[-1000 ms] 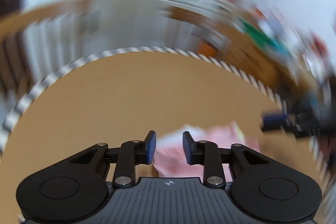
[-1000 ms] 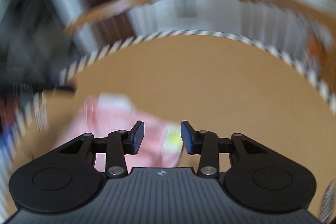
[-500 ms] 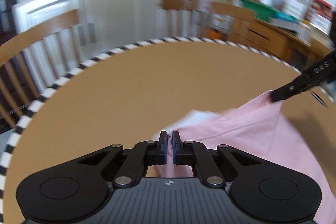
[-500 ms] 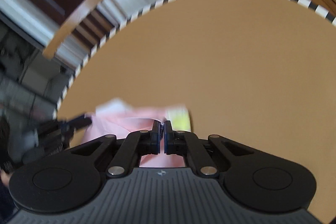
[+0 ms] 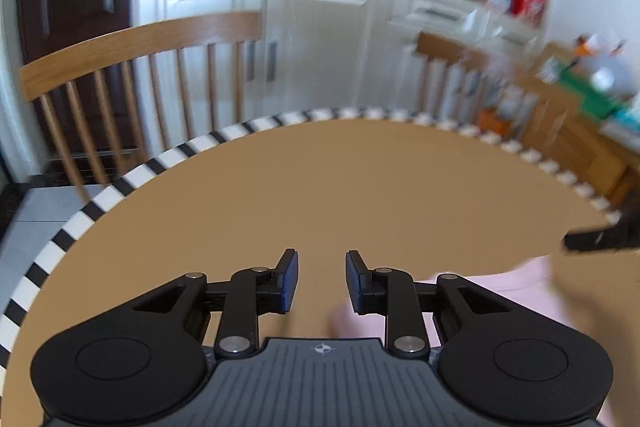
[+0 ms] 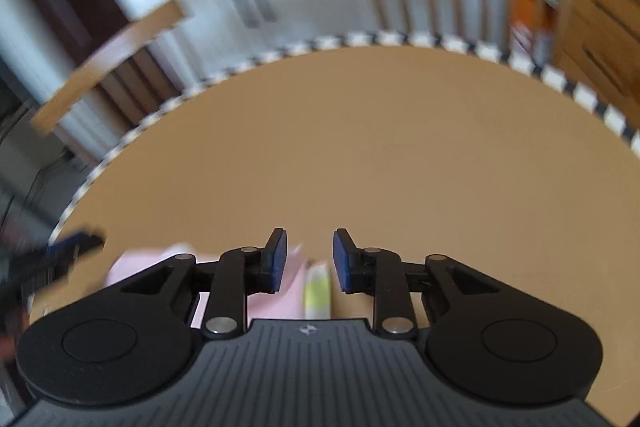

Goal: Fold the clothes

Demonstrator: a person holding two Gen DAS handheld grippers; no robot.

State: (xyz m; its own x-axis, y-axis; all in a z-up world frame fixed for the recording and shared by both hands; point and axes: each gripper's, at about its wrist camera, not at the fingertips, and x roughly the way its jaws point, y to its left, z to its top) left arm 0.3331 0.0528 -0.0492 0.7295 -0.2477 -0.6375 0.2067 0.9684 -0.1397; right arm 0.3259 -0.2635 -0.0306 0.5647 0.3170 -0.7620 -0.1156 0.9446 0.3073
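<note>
A pink garment lies on the round brown table, low and right in the left wrist view. My left gripper hangs over its left edge; the jaws are opening and nothing is between them. The right wrist view has the same pink garment at the lower left, with a yellow-green patch below my right gripper. Those jaws are opening too, and the pads are clear of the cloth. Each gripper's dark tip shows at the edge of the other's view.
The table has a black-and-white striped rim. Wooden spindle-back chairs stand behind it, with white cabinets and cluttered shelves beyond. A wooden sideboard is at the right.
Half a second ago both grippers were shut on the pink garment and held it raised. Both have let go, the jaws have spread, and the cloth has dropped flat on the table.
</note>
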